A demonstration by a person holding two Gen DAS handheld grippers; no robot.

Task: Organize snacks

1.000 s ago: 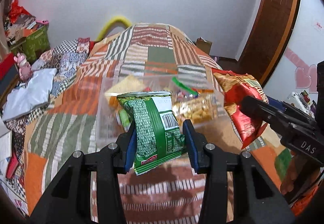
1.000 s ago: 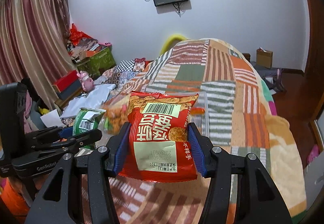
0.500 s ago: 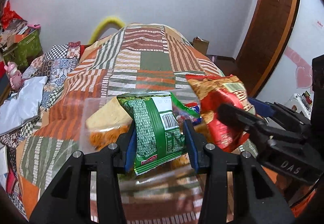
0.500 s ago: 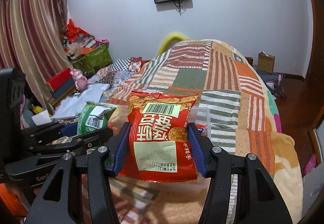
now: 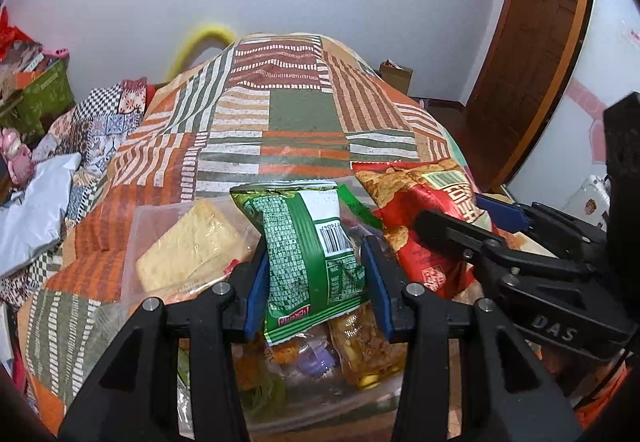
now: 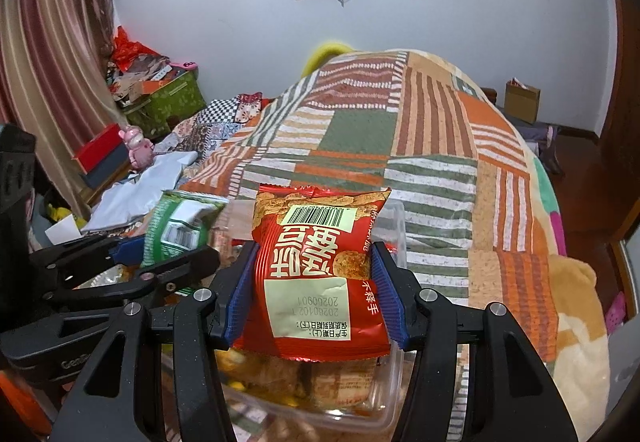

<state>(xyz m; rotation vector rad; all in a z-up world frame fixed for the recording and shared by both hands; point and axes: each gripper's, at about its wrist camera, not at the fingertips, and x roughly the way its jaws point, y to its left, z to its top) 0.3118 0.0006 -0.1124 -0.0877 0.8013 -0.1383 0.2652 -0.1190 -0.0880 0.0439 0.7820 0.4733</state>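
Observation:
My left gripper [image 5: 316, 282] is shut on a green snack bag [image 5: 308, 258] and holds it over a clear plastic box [image 5: 136, 242] on the bed. My right gripper [image 6: 314, 294] is shut on a red snack bag [image 6: 320, 274] and holds it over the same clear box [image 6: 396, 226]. The box holds several snacks, among them a yellow packet [image 5: 192, 246]. The red bag [image 5: 420, 202] and right gripper [image 5: 456, 226] show at the right of the left wrist view. The green bag [image 6: 176, 230] and left gripper [image 6: 172, 262] show at the left of the right wrist view.
The box sits on a striped patchwork quilt [image 5: 296, 114] covering the bed. Clothes and a white bag [image 5: 36, 202] lie at the bed's left side. Boxes and a pink toy [image 6: 138, 146] stand by the curtain. A wooden door [image 5: 528, 42] is at the right.
Both grippers have moved forward with their bags and now hang over the clear box, closer together. The box has come nearer and lower in both views.

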